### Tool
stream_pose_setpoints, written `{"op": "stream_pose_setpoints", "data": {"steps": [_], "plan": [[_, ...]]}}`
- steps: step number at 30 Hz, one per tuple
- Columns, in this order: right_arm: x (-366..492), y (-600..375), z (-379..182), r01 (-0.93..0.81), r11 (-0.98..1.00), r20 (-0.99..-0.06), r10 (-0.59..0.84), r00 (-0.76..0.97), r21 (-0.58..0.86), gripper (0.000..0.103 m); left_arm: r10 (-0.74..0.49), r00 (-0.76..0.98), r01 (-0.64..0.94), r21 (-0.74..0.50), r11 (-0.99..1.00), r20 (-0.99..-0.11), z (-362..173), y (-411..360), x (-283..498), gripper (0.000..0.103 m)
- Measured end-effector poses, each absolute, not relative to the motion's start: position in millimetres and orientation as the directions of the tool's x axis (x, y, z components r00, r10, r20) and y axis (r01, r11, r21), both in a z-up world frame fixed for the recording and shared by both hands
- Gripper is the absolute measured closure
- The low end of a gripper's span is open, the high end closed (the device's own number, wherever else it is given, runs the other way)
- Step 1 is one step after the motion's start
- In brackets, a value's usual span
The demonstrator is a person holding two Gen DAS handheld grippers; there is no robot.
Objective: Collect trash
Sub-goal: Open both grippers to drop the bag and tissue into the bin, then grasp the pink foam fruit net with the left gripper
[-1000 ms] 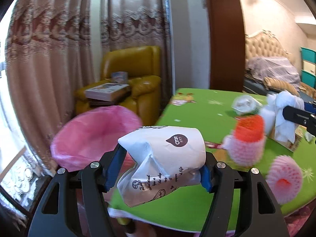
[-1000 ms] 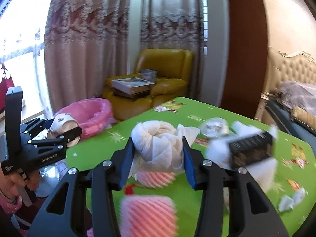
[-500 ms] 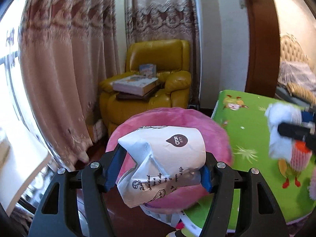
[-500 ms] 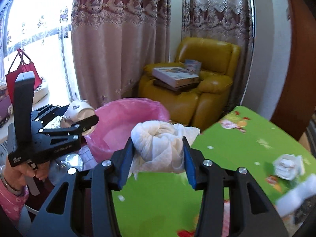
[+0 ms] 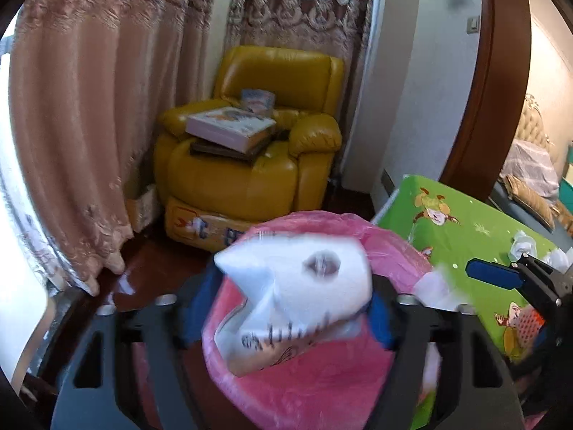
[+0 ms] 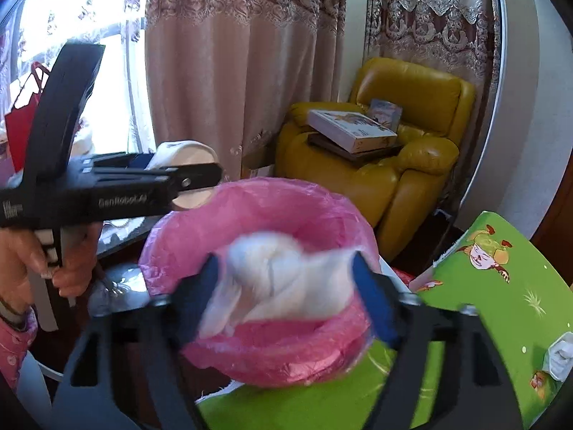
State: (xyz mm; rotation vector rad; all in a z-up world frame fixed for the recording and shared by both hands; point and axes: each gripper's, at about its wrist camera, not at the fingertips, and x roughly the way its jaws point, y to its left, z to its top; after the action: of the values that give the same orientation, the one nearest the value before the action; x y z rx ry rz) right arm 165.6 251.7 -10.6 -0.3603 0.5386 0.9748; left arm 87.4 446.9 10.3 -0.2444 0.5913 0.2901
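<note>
Above the pink-lined bin (image 5: 322, 387), the left gripper (image 5: 286, 308) and right gripper (image 6: 283, 286) are opening, releasing a crumpled paper cup (image 5: 297, 286) and a tissue wad (image 6: 279, 279); more scraps (image 6: 558, 354) remain on the green table (image 6: 501, 304).

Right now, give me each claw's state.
Left claw: opening, crumpled paper cup between its fingers, over the pink-lined bin.
Right claw: opening, tissue wad between its fingers.
</note>
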Motion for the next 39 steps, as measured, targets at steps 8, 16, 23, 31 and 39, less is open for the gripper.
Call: {"op": "stream_pose_setpoints", "data": {"steps": [8,16,23,31,39], "plan": [[146,187,20,-0.815,0.580,-0.528,0.692,0.493,-0.001,0.021,0.358,0.778,-0.451,-0.063,0.890,-0.517,29,423,77,0.017],[126,68,48,-0.713,0.701,-0.449,0.645,0.618,0.026,0.021,0.324,0.849,-0.368,-0.026,0.929,-0.418,37,314,40,0.013],[112,-55,39,-0.573,0.819,-0.410,0.511,0.755,-0.033,0.022,0.062,0.902,-0.095,-0.056,0.994,-0.428,21,189,31,0.013],[120,-196,-17,-0.325,0.945,-0.479,0.304,0.823,0.041,0.021,-0.138,0.860,0.111,-0.084,0.990,-0.492,-13,88,32,0.013],[131,-250,-56,-0.174,0.982,-0.545,0.186,0.818,0.074,0.021,-0.203,0.821,0.205,-0.056,0.977,-0.534,-36,32,37,0.013]]}}
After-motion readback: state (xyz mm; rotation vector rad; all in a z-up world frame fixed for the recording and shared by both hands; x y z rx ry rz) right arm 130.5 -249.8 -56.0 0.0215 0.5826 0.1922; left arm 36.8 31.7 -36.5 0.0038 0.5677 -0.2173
